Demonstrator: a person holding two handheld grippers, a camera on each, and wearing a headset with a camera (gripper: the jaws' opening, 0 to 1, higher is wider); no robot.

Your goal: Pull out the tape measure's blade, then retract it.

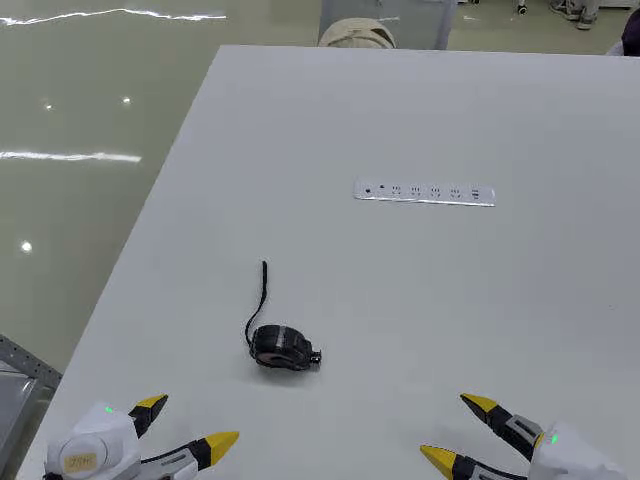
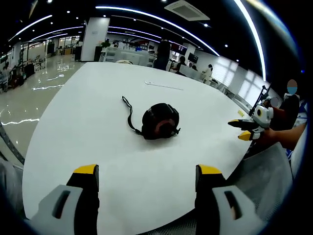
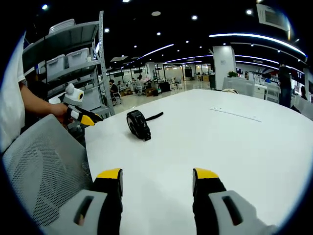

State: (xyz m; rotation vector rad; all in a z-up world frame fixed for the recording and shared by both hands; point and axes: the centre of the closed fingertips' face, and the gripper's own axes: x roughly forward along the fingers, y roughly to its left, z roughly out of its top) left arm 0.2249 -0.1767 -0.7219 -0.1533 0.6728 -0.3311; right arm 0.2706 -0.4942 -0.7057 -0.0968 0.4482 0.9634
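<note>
Left gripper (image 1: pixel 190 420) was held over near-left table edge, jaws spread, nothing between them. Tape measure (image 1: pixel 282 347) (black round case, blade wound in) lay on white table (image 1: pixel 400 110) ahead of it, between both grippers and apart from each. Black wrist strap (image 1: pixel 262 290) trailed from case toward far side. White power strip (image 1: pixel 424 192) lay farther back, right of centre, well apart from case. Right gripper (image 1: pixel 455 430) was held at near-right edge, jaws likewise spread, empty.
</note>
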